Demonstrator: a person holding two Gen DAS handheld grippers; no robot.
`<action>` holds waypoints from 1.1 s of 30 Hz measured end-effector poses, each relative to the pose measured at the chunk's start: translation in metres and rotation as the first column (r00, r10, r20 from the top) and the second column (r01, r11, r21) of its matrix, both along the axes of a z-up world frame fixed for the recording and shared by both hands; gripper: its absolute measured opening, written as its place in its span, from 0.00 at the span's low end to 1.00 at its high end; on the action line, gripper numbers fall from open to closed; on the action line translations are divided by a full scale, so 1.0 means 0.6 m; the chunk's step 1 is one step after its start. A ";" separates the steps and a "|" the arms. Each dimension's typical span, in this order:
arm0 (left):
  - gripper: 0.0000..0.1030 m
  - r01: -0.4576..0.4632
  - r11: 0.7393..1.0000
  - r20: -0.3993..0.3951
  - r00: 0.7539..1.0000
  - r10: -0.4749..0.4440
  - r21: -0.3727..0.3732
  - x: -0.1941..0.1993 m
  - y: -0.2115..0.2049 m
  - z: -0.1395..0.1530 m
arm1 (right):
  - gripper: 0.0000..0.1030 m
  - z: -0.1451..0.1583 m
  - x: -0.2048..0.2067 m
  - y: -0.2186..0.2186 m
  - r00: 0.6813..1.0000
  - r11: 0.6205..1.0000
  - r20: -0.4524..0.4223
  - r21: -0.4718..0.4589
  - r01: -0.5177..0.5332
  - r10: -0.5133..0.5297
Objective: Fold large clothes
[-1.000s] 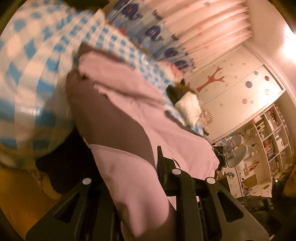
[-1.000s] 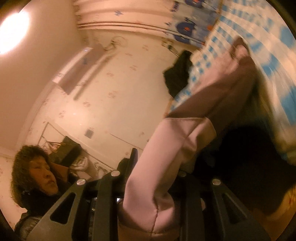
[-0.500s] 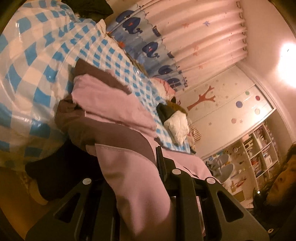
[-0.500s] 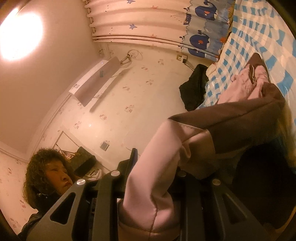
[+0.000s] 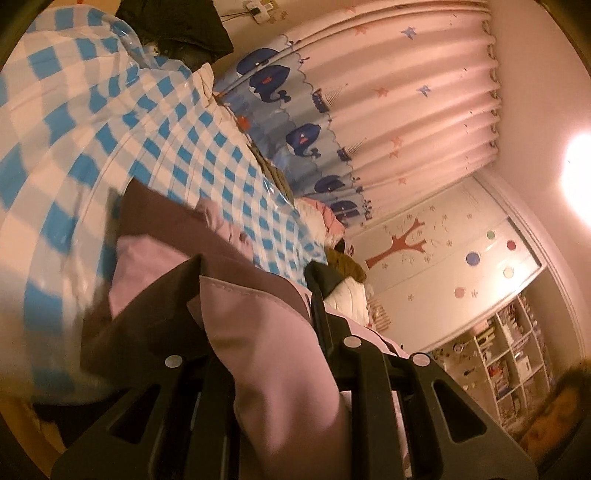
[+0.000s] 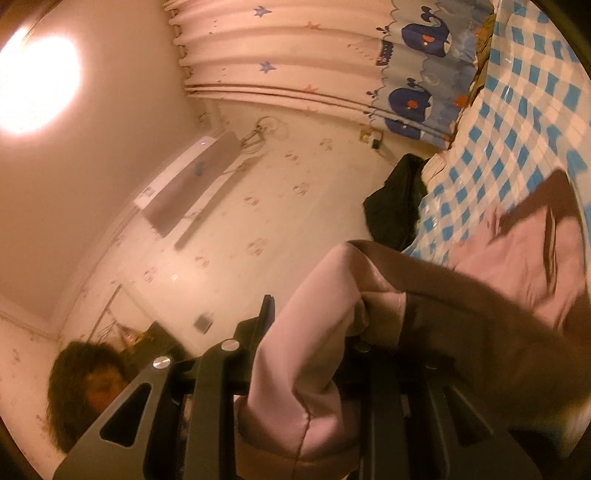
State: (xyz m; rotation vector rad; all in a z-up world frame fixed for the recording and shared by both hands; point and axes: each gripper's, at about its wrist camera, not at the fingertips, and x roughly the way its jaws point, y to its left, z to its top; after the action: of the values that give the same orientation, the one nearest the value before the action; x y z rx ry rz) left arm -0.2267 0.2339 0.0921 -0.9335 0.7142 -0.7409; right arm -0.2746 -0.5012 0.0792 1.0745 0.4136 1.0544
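Observation:
A large pink and brown garment (image 5: 266, 343) is held at two places. My left gripper (image 5: 258, 295) is shut on a pink hem of it, with brown cloth draped over the left finger. The rest of the garment lies bunched on the blue and white checked bed cover (image 5: 110, 122). In the right wrist view my right gripper (image 6: 317, 325) is shut on another pink edge of the garment (image 6: 303, 350), and its brown part stretches right toward the bed cover (image 6: 517, 122).
A dark garment (image 5: 177, 26) lies at the bed's far end, also in the right wrist view (image 6: 395, 214). More clothes (image 5: 343, 291) are piled at the bed's right side. A whale curtain (image 5: 369, 110), wardrobe (image 5: 461, 266), shelves (image 5: 509, 354) and a person (image 6: 92, 387) are around.
Both grippers have risen and tilted up with the garment held. More of the bed cover and curtain shows, and the garment is pulled up off the bed edge.

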 end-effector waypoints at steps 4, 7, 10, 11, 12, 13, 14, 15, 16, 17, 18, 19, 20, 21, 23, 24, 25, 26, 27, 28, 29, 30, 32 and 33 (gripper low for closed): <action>0.13 -0.024 0.999 -0.037 0.999 0.023 -0.022 0.091 -0.007 -0.008 | 0.25 0.003 0.091 0.000 0.998 1.000 -0.056 -0.017 0.025 -0.026; 0.13 -0.041 0.999 -0.060 0.997 0.038 -0.035 0.146 -0.011 -0.015 | 0.25 0.001 0.148 0.001 0.995 0.999 -0.089 -0.029 0.042 -0.045; 0.13 -0.058 0.997 -0.077 0.996 0.054 -0.053 0.200 -0.015 -0.024 | 0.25 -0.010 0.204 0.000 0.989 0.997 -0.128 -0.034 0.069 -0.073; 0.13 -0.066 0.996 -0.085 0.995 0.060 -0.064 0.219 -0.017 -0.028 | 0.25 -0.015 0.221 -0.001 0.986 0.996 -0.141 -0.037 0.080 -0.085; 0.13 -0.072 0.995 -0.091 0.994 0.065 -0.069 0.237 -0.020 -0.032 | 0.25 -0.023 0.240 -0.002 0.983 0.995 -0.158 -0.041 0.092 -0.097; 0.13 -0.078 0.995 -0.095 0.993 0.071 -0.067 0.248 -0.022 -0.036 | 0.25 -0.032 0.255 -0.004 0.979 0.994 -0.174 -0.042 0.101 -0.106; 0.13 -0.087 0.994 -0.106 0.991 0.080 -0.065 0.265 -0.026 -0.043 | 0.25 -0.045 0.273 -0.006 0.973 0.993 -0.199 -0.044 0.111 -0.118; 0.13 -0.101 0.993 -0.134 0.987 0.092 -0.065 0.287 -0.031 -0.057 | 0.25 -0.059 0.291 -0.008 0.965 0.991 -0.226 -0.052 0.121 -0.129; 0.13 -0.114 0.992 -0.169 0.980 0.104 -0.056 0.310 -0.036 -0.076 | 0.25 -0.082 0.314 -0.010 0.952 0.988 -0.266 -0.071 0.136 -0.150; 0.14 -0.122 0.991 -0.194 0.975 0.111 -0.045 0.327 -0.040 -0.093 | 0.25 -0.101 0.331 -0.012 0.940 0.986 -0.300 -0.083 0.145 -0.164; 0.14 -0.138 0.990 -0.237 0.963 0.125 -0.036 0.349 -0.043 -0.119 | 0.25 -0.127 0.351 -0.014 0.920 0.984 -0.348 -0.096 0.153 -0.177; 0.14 -0.153 0.988 -0.288 0.947 0.138 -0.029 0.371 -0.048 -0.151 | 0.25 -0.159 0.374 -0.016 0.892 0.979 -0.405 -0.123 0.163 -0.199; 0.15 -0.158 0.987 -0.322 0.936 0.145 -0.014 0.388 -0.052 -0.177 | 0.25 -0.185 0.390 -0.018 0.867 0.975 -0.449 -0.146 0.168 -0.216; 0.16 -0.164 0.987 -0.365 0.918 0.154 0.006 0.410 -0.058 -0.213 | 0.25 -0.221 0.410 -0.020 0.830 0.974 -0.512 -0.159 0.162 -0.222; 0.18 -0.165 0.986 -0.432 0.889 0.150 0.004 0.437 -0.065 -0.267 | 0.25 -0.266 0.428 -0.026 0.789 0.979 -0.581 -0.130 0.155 -0.201; 0.18 -0.167 0.986 -0.454 0.879 0.144 -0.011 0.444 -0.067 -0.283 | 0.25 -0.280 0.433 -0.029 0.774 0.982 -0.606 -0.101 0.157 -0.186; 0.18 -0.167 0.986 -0.471 0.871 0.137 -0.024 0.450 -0.068 -0.295 | 0.25 -0.284 0.436 -0.032 0.767 0.984 -0.617 -0.094 0.150 -0.176; 0.19 -0.162 0.986 -0.480 0.868 0.128 -0.031 0.455 -0.067 -0.299 | 0.29 -0.278 0.437 -0.034 0.772 0.985 -0.613 -0.097 0.142 -0.171; 0.20 -0.153 0.987 -0.487 0.866 0.112 -0.043 0.457 -0.065 -0.297 | 0.38 -0.273 0.436 -0.035 0.777 0.986 -0.608 -0.096 0.136 -0.166; 0.25 -0.147 0.988 -0.493 0.864 0.100 -0.057 0.459 -0.064 -0.295 | 0.41 -0.266 0.434 -0.037 0.783 0.987 -0.602 -0.090 0.132 -0.160; 0.33 -0.144 0.986 -0.504 0.860 0.084 -0.081 0.460 -0.059 -0.287 | 0.50 -0.260 0.430 -0.040 0.787 0.988 -0.598 -0.081 0.132 -0.154; 0.39 -0.150 0.984 -0.507 0.858 0.082 -0.095 0.459 -0.053 -0.279 | 0.62 -0.253 0.423 -0.042 0.791 0.988 -0.593 -0.071 0.135 -0.151; 0.65 -0.213 0.967 -0.499 0.859 0.117 -0.140 0.450 -0.031 -0.248 | 0.76 -0.229 0.405 -0.046 0.805 0.985 -0.570 -0.049 0.163 -0.161; 0.72 -0.240 0.958 -0.490 0.861 0.134 -0.160 0.445 -0.022 -0.233 | 0.86 -0.218 0.394 -0.049 0.809 0.984 -0.563 -0.050 0.169 -0.168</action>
State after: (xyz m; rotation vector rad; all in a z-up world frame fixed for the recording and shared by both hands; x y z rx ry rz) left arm 0.0400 0.2205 -0.0478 -1.3923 0.9671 -0.4168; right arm -0.0381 -0.5307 -0.0514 1.3985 0.7785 0.5560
